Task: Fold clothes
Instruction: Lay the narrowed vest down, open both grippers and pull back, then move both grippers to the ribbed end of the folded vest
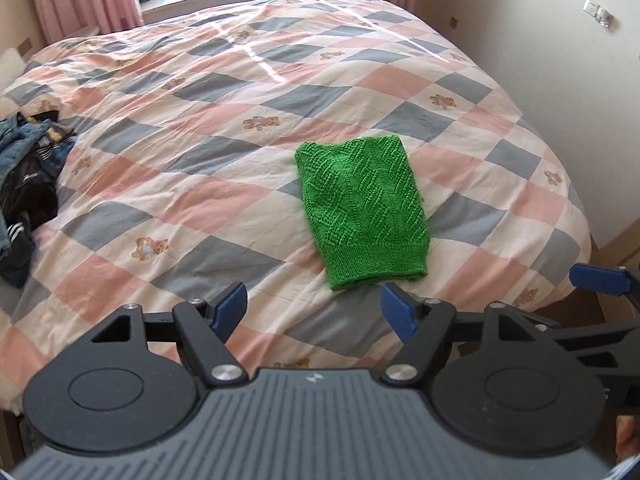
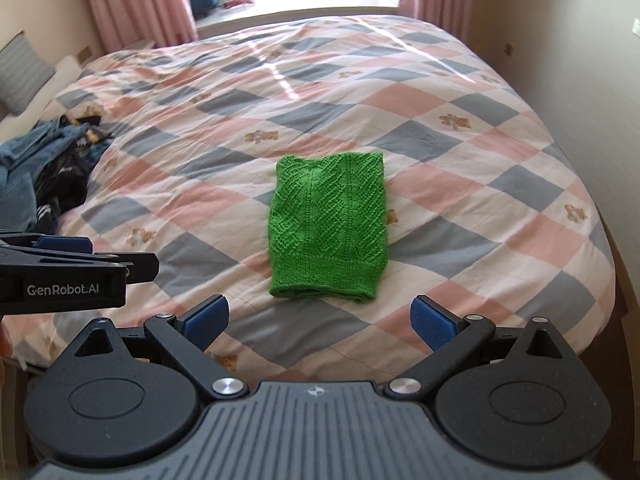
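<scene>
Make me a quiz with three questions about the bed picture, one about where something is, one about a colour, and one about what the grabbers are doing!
1. Where is the pile of dark clothes?
A. at the bed's left edge
B. on the windowsill
C. on top of the knitted top

2. What colour is the folded knitted top?
A. red
B. green
C. yellow

3. How are the two grippers?
A. both shut on the top
B. one open, one shut
C. both open, holding nothing

Answers: 1 A, the pile lies on the quilt far left. 2 B, bright green knit. 3 C, the left gripper and right gripper show spread blue pads with only quilt between.
</scene>
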`<state>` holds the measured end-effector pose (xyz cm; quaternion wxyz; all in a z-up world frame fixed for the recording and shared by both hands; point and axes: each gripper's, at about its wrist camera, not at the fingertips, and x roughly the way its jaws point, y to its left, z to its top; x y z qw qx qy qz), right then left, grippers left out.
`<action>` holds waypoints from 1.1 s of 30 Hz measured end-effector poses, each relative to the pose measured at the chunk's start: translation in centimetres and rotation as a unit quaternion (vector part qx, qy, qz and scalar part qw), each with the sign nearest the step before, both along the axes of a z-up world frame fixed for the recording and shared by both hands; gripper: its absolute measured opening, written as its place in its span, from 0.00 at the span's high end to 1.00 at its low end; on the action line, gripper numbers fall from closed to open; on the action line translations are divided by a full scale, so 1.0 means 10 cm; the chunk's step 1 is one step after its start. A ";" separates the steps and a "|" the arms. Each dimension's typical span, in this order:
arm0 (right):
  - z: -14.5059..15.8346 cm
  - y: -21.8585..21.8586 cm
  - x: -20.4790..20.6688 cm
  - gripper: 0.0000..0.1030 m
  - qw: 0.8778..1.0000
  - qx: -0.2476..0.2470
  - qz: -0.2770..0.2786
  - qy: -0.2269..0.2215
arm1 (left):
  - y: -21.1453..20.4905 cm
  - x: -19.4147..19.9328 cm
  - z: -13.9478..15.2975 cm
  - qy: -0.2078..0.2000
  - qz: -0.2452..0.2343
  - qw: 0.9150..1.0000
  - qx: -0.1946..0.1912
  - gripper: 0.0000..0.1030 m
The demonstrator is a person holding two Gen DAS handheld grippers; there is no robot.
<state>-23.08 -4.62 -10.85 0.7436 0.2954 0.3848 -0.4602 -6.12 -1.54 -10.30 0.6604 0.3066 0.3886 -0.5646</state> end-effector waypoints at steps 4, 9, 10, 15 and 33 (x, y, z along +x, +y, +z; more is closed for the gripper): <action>-0.07 -0.03 -0.17 0.03 1.000 0.009 0.027 -0.003 | 0.10 -0.17 0.03 -0.005 0.028 1.000 0.001 0.30; -0.15 -0.04 -0.32 0.03 0.998 0.025 0.053 -0.001 | 0.21 -0.35 0.02 -0.009 0.062 0.998 0.007 0.30; -0.16 -0.05 -0.34 0.03 0.998 0.026 0.057 -0.001 | 0.24 -0.36 0.01 -0.009 0.064 0.998 0.007 0.30; -0.19 -0.06 -0.40 0.03 0.997 0.031 0.076 -0.003 | 0.28 -0.46 -0.02 -0.011 0.077 0.997 0.014 0.29; -0.52 -0.65 -0.25 0.03 0.995 0.077 0.056 0.019 | -0.35 -0.19 -0.38 -0.002 0.056 0.996 0.065 0.26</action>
